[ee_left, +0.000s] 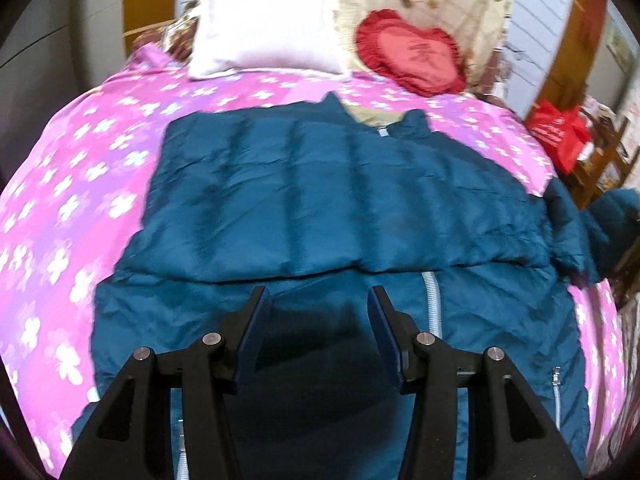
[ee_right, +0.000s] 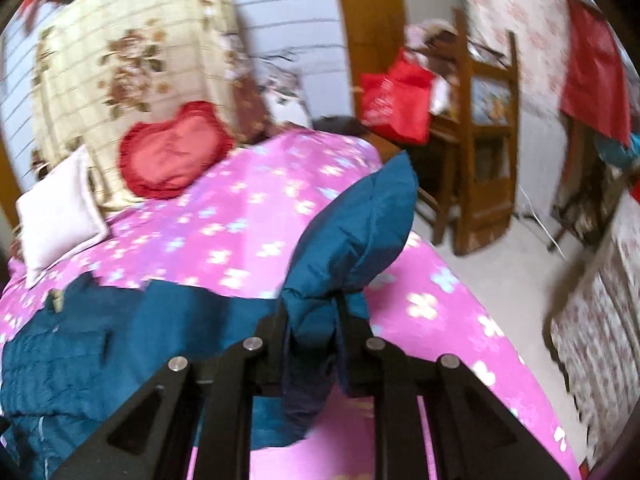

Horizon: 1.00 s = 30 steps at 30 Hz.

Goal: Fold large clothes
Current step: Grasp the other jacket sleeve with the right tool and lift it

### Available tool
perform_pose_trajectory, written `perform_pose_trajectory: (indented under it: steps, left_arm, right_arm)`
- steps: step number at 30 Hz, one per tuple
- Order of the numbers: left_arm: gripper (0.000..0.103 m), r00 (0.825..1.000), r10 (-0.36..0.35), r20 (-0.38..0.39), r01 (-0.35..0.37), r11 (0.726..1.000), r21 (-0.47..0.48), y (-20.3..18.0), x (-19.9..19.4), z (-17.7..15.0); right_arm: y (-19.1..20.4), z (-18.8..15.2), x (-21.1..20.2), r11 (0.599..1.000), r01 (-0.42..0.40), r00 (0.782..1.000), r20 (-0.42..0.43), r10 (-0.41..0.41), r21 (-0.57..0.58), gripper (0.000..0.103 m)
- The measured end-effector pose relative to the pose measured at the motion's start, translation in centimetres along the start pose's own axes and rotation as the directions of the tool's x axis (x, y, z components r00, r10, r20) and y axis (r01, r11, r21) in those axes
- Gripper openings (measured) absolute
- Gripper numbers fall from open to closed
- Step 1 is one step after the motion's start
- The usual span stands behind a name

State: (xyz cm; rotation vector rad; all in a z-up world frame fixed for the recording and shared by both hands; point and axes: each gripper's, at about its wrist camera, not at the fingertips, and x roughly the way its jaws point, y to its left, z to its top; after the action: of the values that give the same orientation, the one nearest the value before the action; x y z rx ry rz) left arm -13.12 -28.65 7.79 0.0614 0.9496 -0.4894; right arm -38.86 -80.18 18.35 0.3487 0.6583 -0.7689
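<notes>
Our right gripper (ee_right: 312, 312) clamps the teal jacket's sleeve (ee_right: 356, 220), which rises ahead of it, while our left gripper (ee_left: 318, 300) hovers half-open and empty just above the jacket (ee_left: 320, 200).

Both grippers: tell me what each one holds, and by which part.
The right gripper is shut on the blue jacket, pinching a bunched end of its sleeve. The left gripper holds nothing; its jaws stand apart above the jacket.

Left gripper (ee_left: 318, 300) and right gripper (ee_right: 312, 312): matte black angular linkage arms, round silver pivot screws, dark blue ribbed pads (ee_left: 256, 332) inside each finger.
</notes>
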Motion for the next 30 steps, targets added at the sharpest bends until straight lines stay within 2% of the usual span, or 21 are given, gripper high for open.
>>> perform_pose_trajectory:
  steps: [3, 9, 16, 22, 30]
  left_arm:
    - [0.032, 1.0, 0.025, -0.01, -0.025, 1.0, -0.018, 1.6, 0.1, -0.3]
    - [0.032, 0.997, 0.073, 0.025, -0.072, 0.996, -0.061, 4.7, -0.6, -0.4]
    - [0.032, 0.996, 0.068, 0.056, -0.064, 0.995, -0.075, 6.1, -1.3, 0.8]
    - [0.032, 0.996, 0.065, 0.056, -0.059, 0.994, -0.097, 7.1, -1.4, 1.2]
    - [0.032, 0.995, 0.073, 0.068, -0.063, 0.988, -0.139, 8.9, -1.7, 1.7]
  right_arm:
    - [4.8, 0.7, -1.1, 0.995, -0.061, 0.998, 0.014, 0.062, -0.076, 0.017]
    - [13.5, 0.9, -2.2, 0.968, -0.172, 0.985, 0.001, 0.175, -0.183, 0.017]
    - [22.9, 0.2, -2.6, 0.925, -0.264, 0.964, -0.046, 0.262, -0.272, 0.017]
    - [30.7, -1.9, -1.8, 0.878, -0.361, 0.933, -0.123, 0.339, -0.316, 0.017]
    - [42.6, -6.7, -1.2, 0.773, -0.505, 0.863, -0.249, 0.44, -0.385, 0.017]
